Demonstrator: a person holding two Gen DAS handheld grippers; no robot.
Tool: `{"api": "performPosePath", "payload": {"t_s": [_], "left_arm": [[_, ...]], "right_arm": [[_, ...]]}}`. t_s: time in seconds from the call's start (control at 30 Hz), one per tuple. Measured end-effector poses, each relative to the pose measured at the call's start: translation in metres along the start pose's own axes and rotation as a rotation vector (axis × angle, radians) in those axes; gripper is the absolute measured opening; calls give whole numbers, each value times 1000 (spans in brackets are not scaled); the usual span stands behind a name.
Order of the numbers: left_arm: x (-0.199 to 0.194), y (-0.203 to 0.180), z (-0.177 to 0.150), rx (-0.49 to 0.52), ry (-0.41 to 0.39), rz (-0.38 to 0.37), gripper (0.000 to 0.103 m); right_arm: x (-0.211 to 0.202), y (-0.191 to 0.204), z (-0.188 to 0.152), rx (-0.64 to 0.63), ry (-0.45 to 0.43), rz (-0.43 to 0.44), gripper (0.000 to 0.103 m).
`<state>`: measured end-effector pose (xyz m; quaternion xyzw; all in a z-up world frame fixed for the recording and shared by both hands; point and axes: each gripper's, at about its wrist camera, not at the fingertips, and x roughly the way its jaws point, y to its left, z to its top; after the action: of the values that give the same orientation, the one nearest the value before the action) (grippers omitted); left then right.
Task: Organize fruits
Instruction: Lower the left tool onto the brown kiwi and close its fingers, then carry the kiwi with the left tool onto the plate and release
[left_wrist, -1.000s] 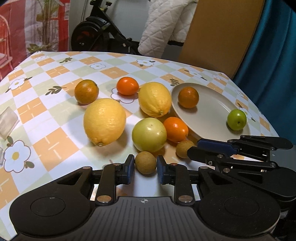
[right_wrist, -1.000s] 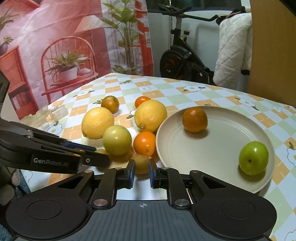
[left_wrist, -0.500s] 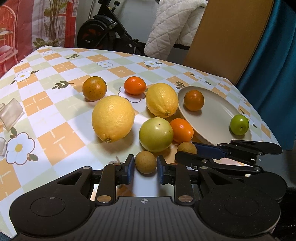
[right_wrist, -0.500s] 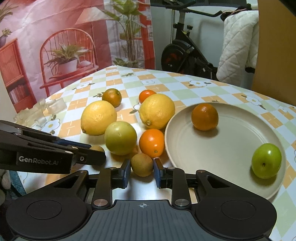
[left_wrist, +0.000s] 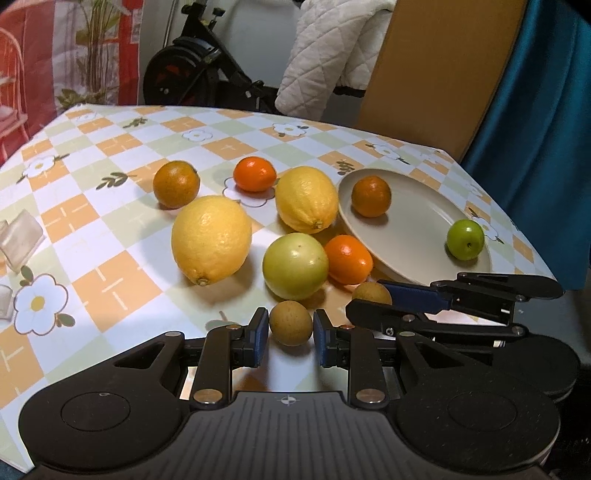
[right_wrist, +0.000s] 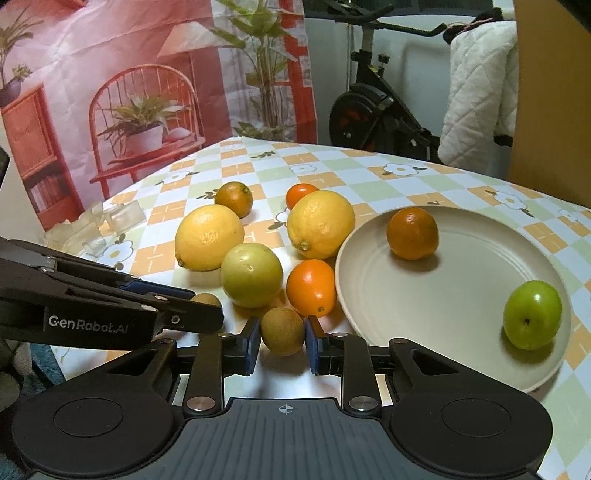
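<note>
**Room and Setting Behind the Table**

A table under a checked, flower-printed tablecloth (left_wrist: 110, 155) stands before a red printed backdrop (right_wrist: 122, 85) picturing a rattan chair and potted plants. An exercise bike (right_wrist: 373, 107) stands beyond the far edge against a pale wall, with a white quilted blanket (left_wrist: 328, 55) draped beside it. A tan upright board (left_wrist: 436, 70) adjoins a teal curtain (left_wrist: 546, 129).

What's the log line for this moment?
left tongs straddle near brown fruit, open | right tongs flank second brown fruit, contact unclear
</note>
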<state>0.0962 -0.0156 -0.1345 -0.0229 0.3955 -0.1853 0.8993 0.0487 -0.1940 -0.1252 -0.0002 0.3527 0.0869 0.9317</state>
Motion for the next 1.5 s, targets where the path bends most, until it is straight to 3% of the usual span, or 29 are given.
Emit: {"api": "performPosePath", "payload": {"t_s": [0.5, 0.9, 1.23, 1.5], "left_arm": [[-9, -25, 11, 115, -72, -28, 28], [0, -37, 41, 134, -120, -61, 28], [49, -51, 79, 123, -59, -99, 27], [72, -56, 84, 118, -6, -99, 27]], "right_arm": [[-22, -9, 4, 23, -107, -68, 23], [-17, -40, 3, 84, -148, -192, 23], [9, -57, 18, 32, -122, -270, 23], [26, -65, 21, 43, -98, -300, 23]]}}
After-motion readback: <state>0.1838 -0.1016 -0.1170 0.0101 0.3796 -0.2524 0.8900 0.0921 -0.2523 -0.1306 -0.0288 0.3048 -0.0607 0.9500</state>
